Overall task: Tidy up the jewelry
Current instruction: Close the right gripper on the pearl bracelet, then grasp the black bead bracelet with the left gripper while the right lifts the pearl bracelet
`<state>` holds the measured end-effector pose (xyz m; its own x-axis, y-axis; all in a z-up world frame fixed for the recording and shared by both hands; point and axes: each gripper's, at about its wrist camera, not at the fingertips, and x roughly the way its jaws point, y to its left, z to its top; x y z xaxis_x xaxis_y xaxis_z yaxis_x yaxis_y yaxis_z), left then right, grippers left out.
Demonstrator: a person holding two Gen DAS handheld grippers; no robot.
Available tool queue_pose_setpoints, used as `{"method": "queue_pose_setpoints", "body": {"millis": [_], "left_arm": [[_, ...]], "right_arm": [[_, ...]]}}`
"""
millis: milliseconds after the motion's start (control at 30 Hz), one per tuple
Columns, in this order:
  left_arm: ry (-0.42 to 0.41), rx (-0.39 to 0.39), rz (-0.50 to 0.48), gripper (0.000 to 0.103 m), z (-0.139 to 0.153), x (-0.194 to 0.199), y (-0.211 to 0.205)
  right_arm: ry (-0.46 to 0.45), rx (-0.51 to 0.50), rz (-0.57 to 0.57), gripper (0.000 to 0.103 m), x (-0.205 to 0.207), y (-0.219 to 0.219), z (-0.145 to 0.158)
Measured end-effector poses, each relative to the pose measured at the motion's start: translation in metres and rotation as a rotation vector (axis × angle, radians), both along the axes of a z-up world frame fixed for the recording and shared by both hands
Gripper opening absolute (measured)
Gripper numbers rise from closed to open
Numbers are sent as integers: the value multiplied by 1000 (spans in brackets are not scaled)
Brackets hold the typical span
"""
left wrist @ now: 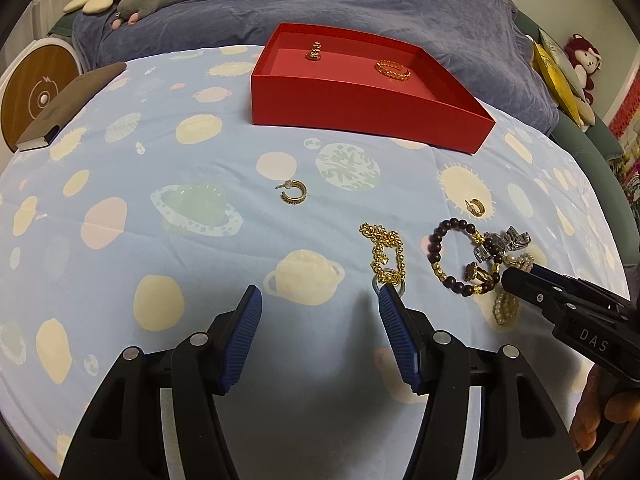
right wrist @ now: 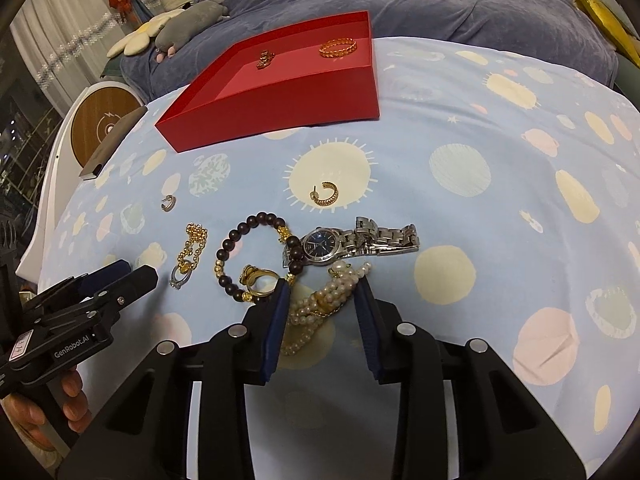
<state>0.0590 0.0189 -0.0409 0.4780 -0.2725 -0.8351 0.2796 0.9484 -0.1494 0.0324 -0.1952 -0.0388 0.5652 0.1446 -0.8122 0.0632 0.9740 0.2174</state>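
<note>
1. The red box (right wrist: 280, 92) stands on the far part of the bed sheet (right wrist: 480, 208), with a gold bracelet (right wrist: 338, 47) and a small gold piece (right wrist: 265, 59) lying inside it.
2. The right gripper (right wrist: 322, 296) points down at the pearl necklace (right wrist: 320, 300), nearer the camera than the box. The necklace lies between its blue pads (right wrist: 276, 320); the jaws are partly apart, and I cannot tell if they press on the pearls.
3. Just beyond that gripper lie a silver watch (right wrist: 352, 240), a dark bead bracelet (right wrist: 240, 256) and a gold ring (right wrist: 260, 282) inside the bracelet's loop.
4. A gold hoop earring (right wrist: 326, 196) lies alone between the watch and the box.
5. The left gripper (left wrist: 320, 300) hangs released over bare sheet, nothing between its jaws. Its right pad tip sits just beside a gold chain (left wrist: 386, 256).
6. Another hoop earring (left wrist: 294, 192) lies between that gripper and the box.
</note>
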Motion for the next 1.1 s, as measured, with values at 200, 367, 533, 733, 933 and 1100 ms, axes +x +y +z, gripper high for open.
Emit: {"method": "queue_pose_setpoints", "body": {"millis": [200, 367, 533, 733, 933, 1100], "left_arm": [[-3, -6, -12, 59, 2, -2, -5], [-8, -10, -33, 59, 4, -4, -17], [-14, -14, -54, 59, 5, -4, -29], [-43, -38, -95, 59, 7, 5, -54], [-87, -2, -134, 44, 2, 15, -82], [-78, 17, -162, 19, -8, 23, -93]], "right_arm": [[-2, 7, 3, 13, -9, -6, 4], [3, 1, -7, 12, -13, -13, 2], [-15, 1, -13, 12, -18, -16, 7], [-24, 4, -14, 12, -19, -17, 12], [-31, 12, -18, 12, -20, -22, 14], [-27, 20, -26, 12, -22, -28, 14]]}}
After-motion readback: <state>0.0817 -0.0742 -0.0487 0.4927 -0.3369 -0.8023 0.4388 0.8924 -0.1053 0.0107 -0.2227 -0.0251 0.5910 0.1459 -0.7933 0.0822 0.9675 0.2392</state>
